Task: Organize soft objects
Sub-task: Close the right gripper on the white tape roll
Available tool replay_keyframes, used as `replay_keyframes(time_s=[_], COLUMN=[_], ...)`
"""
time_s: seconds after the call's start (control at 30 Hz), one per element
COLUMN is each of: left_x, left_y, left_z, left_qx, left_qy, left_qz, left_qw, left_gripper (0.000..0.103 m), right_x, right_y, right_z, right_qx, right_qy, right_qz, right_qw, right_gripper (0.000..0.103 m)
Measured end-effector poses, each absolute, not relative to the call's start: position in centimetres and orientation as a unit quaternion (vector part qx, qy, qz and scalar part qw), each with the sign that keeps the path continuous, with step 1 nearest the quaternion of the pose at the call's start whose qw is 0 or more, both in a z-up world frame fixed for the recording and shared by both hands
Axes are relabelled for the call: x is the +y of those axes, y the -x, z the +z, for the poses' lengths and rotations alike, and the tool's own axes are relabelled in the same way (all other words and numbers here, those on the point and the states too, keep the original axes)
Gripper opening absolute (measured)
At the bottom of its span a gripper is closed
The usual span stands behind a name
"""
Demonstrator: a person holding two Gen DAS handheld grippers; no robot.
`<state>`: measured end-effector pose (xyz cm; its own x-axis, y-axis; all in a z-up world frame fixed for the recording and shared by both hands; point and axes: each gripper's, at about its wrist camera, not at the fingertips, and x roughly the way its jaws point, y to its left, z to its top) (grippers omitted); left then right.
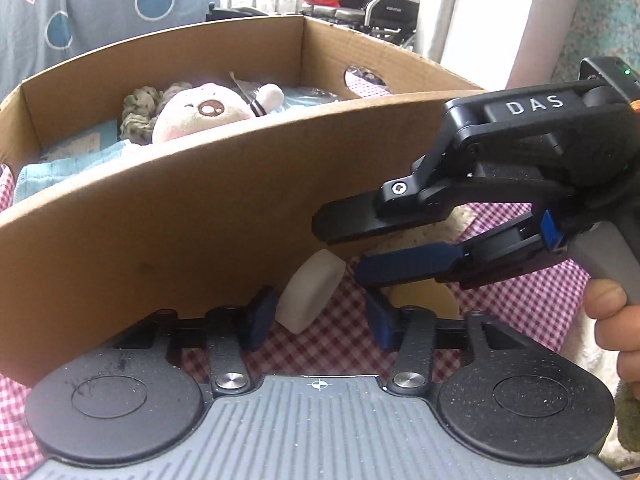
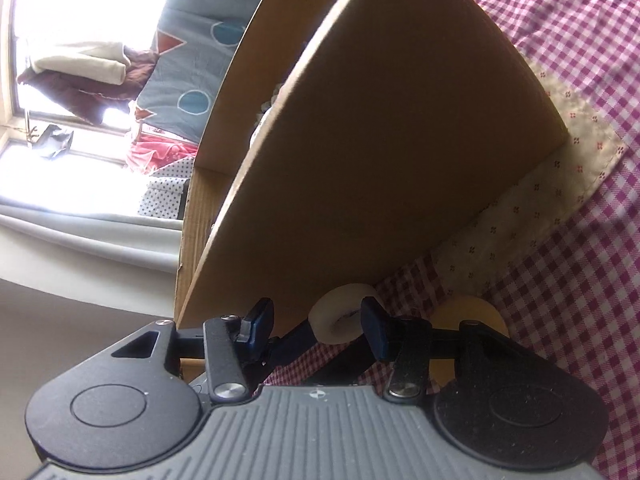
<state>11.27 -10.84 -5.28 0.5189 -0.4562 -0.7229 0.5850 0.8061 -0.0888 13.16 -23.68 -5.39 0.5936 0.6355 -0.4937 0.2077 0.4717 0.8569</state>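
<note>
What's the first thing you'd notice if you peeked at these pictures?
Probably the big cardboard box on the pink checked cloth, with a plush toy with a pink face lying inside it. Next, the white foam disc leaning against the box's front wall, right between the fingers of the open left hand-held gripper, while the open right hand-held gripper reaches in beside it.

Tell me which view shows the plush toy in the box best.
Left wrist view: it looks over the cardboard box wall, showing the plush toy and its face inside. The right wrist view shows mostly the box's outer wall; only a sliver of the contents shows.
</note>
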Motion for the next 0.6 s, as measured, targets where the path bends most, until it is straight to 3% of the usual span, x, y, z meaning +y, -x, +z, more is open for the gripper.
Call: replay_keyframes(time_s=[0.13,0.37,0.6], left_x=[-11.0,-11.8,-11.6], left_y=[-11.4,-10.5,-9.8], left_z=[-5.5,-5.8,-5.1], left_qx=[0.386,0.373,0.363], left_qy=[-0.081,-0.101,-0.095], left_qz=[-0.313,-0.323,-0.337], left_qw=[0.864,0.864,0.864], left_gripper=[0.031,0.023,0.016], right_x=[-23.5,-23.5,-23.4], right_y=[-13.5,-12.9,-10.9], right_z=[-5.7,-6.6,-5.4], right_qx=[0.432,0.433,0.418], right_qy=[-0.493,-0.496,-0.481], right_qz=[0.138,0.125,0.133], right_qw=[0.742,0.742,0.759], right_gripper=[0.049,0.023,0.022])
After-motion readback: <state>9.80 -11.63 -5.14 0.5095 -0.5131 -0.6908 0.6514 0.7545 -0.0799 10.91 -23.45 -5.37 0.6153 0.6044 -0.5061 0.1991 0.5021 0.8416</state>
